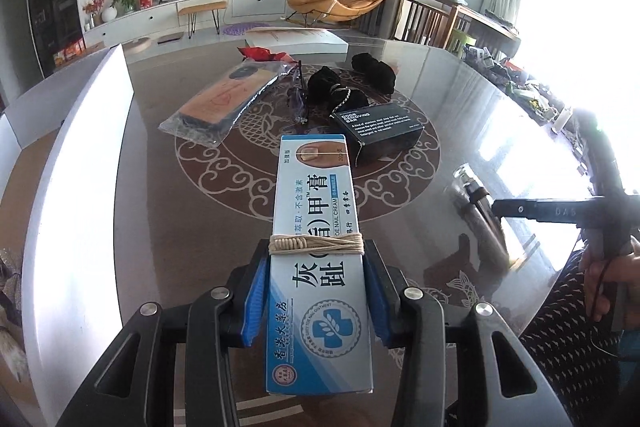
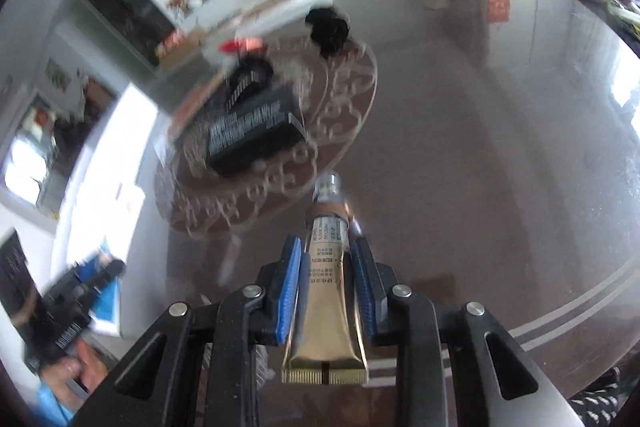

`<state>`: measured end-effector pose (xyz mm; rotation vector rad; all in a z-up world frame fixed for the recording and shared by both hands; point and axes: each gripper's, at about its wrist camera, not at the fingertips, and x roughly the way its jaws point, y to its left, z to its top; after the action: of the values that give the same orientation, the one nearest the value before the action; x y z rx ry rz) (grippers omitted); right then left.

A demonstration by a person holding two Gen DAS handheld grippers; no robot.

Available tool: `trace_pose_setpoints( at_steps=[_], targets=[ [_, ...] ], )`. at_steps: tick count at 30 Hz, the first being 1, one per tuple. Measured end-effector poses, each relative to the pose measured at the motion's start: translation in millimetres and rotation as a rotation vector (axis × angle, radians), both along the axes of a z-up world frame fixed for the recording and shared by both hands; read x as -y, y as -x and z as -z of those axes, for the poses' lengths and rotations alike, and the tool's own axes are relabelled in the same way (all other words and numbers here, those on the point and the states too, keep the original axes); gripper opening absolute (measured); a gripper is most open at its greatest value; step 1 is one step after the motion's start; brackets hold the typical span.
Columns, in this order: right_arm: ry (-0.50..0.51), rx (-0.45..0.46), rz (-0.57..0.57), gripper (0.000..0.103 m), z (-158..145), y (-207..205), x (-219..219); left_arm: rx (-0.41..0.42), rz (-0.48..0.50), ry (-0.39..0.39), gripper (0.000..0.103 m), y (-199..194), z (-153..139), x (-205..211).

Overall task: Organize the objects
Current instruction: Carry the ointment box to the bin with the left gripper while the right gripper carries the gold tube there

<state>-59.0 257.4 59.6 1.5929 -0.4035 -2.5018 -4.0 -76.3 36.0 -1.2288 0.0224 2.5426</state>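
Blue-white "NAIL CREAM" box in left gripper; black "ODOR REMOVING BAR" box ahead.

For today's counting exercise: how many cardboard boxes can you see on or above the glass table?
2. A long blue-and-white cream box sits clamped in the left claw; a black rectangular soap box lies on the table's centre. Others may be hidden.

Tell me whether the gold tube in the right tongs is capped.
Capped. The gold tube carries a silvery cap on its far end, pointing away from the right tongs clamping it.
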Motion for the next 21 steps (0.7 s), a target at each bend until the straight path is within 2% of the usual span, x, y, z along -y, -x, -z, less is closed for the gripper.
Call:
trace_pose_setpoints(
  at_steps=[2, 4, 6, 8, 9, 10, 11, 12, 13, 16, 19, 21],
  targets=[
    [-0.028, 0.052, -0.037, 0.028, 11, -2, 6, 0.0, -0.007, -0.009, 0.043, -5, -1, 5],
    [-0.05, 0.088, -0.045, 0.033, 16, -3, 9, -0.001, -0.013, -0.015, 0.043, -10, -2, 7],
    [-0.083, 0.087, -0.053, 0.056, 14, -1, 14, -0.001, -0.01, -0.021, 0.043, -16, -4, 8],
    [-0.136, 0.079, -0.061, 0.067, 13, 5, 21, -0.008, -0.006, -0.021, 0.043, -19, -7, 7],
    [-0.164, 0.081, -0.08, 0.067, 14, 10, 26, -0.014, -0.003, -0.021, 0.043, -20, -9, 7],
    [-0.204, 0.095, -0.106, 0.066, 17, 15, 32, -0.021, -0.003, -0.023, 0.043, -22, -12, 8],
    [-0.264, 0.077, -0.123, 0.058, 17, 17, 38, -0.027, -0.004, -0.027, 0.043, -22, -15, 9],
    [-0.328, 0.065, -0.141, 0.034, 15, 18, 43, -0.036, -0.007, -0.035, 0.043, -25, -19, 12],
    [-0.336, 0.061, -0.149, 0.027, 14, 16, 44, -0.045, -0.013, -0.043, 0.043, -27, -23, 15],
    [-0.259, 0.062, -0.13, 0.026, 10, 10, 35, -0.071, -0.031, -0.065, 0.043, -34, -35, 28],
    [-0.064, 0.019, -0.104, 0.026, -8, 0, 30, -0.106, -0.07, -0.087, 0.043, -42, -53, 50],
    [0.035, -0.028, -0.127, 0.026, -32, -4, 43, -0.136, -0.113, -0.103, 0.043, -47, -69, 72]
  ],
)
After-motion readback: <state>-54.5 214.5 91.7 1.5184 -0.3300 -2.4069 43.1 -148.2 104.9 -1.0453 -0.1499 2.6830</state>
